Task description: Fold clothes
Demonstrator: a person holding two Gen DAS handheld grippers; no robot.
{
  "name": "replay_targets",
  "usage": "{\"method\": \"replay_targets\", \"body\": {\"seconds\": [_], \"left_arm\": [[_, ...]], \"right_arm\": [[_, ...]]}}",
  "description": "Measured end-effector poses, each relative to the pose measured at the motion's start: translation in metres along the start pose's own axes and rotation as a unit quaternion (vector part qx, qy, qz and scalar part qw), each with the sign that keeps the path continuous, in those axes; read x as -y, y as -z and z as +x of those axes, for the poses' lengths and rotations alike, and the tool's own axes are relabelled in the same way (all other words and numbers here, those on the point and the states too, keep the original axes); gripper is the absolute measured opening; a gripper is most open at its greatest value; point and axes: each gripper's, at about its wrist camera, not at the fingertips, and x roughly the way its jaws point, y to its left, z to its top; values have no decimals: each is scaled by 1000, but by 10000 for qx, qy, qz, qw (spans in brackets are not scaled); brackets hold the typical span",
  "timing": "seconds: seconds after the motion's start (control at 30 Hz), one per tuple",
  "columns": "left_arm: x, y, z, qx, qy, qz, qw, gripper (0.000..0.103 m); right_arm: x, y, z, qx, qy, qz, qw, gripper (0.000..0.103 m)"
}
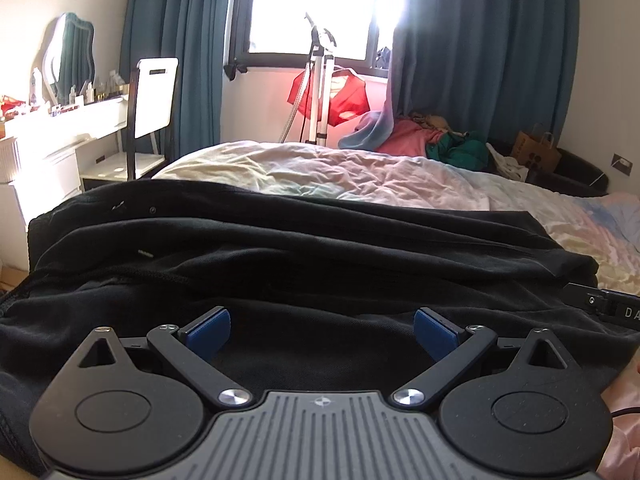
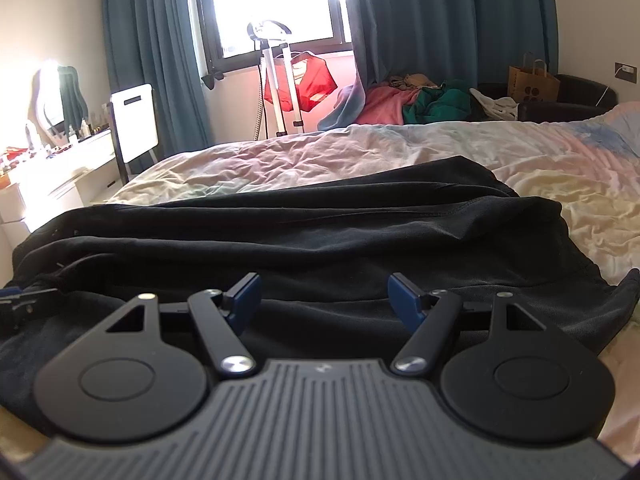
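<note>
Left gripper (image 1: pixel 322 334) and right gripper (image 2: pixel 322 298) — both with blue pads spread wide and nothing between them — hang low over a black garment (image 1: pixel 280 248), side by side. The garment lies rumpled in long folds across the near edge of the bed (image 1: pixel 360 176), on its pastel cover. Beyond the bed — teal curtains (image 1: pixel 180 60), a bright window (image 1: pixel 320 4), a clothes heap (image 1: pixel 432 140) and a white chair (image 1: pixel 154 98).

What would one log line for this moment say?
left gripper: open | right gripper: open | black garment: spread on bed, ungripped
</note>
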Motion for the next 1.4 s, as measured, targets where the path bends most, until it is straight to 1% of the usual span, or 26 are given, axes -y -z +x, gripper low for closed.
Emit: {"method": "replay_targets", "body": {"seconds": [0.1,0.23,0.3,0.37,0.43,0.53,0.7,0.77,0.83,0.93,0.97,1.0,1.03,1.1,1.23,1.27,1.3,1.4], "left_arm": [[-24,1,-10,-152,-275,-473,9984,100],[-60,-7,-28,-289,-619,-1120,9914,100],[-82,-10,-36,-387,-857,-1556,9833,100],[-101,-10,-41,-539,-1057,-1994,9727,100],[-116,-6,-44,-734,-1238,-2292,9627,100],[-144,1,-49,-986,-1552,-2933,9382,100],[-188,16,-66,-1208,-1644,-4085,8897,100],[-203,24,-68,-1352,-1617,-4567,8643,100],[-217,35,-67,-1539,-1572,-5014,8368,100],[-236,48,-60,-1775,-1496,-5433,8068,100],[-241,50,-57,-1799,-1482,-5479,8034,99],[-245,49,-54,-1791,-1472,-5459,8052,99],[-248,47,-50,-1788,-1446,-5411,8089,100],[-249,45,-48,-1769,-1290,-5297,8195,103],[-249,40,-45,-1725,-954,-5058,8398,103],[-250,40,-49,-1595,-795,-5090,8421,103],[-251,40,-55,-1438,-648,-5149,8426,103],[-256,41,-76,-685,131,-5392,8393,101]], "right_arm": [[6,-1,1,-34,7,136,9999,72],[15,-1,-2,-68,3,361,9993,72],[18,-1,-5,-67,-6,416,9991,72],[20,-1,-7,-67,-12,450,9990,72],[22,-3,-9,-79,-43,522,9986,72],[26,-3,-10,-81,-110,667,9977,72],[30,-4,-14,-101,-159,762,9969,72],[33,-4,-15,-107,-197,845,9962,72],[35,-4,-15,-113,-232,922,9954,72],[36,-5,-15,-129,-251,973,9948,72],[37,-5,-15,-139,-258,987,9947,72],[37,-5,-15,-153,-266,1003,9945,72],[37,-4,-14,-168,-272,1017,9943,72],[38,-4,-13,-204,-281,1035,9940,72],[39,-3,-11,-267,-273,1084,9934,72],[39,-3,-11,-273,-281,1114,9930,72],[41,-3,-11,-273,-289,1155,9925,72],[47,-5,-12,-250,-310,1321,9904,72]]}}
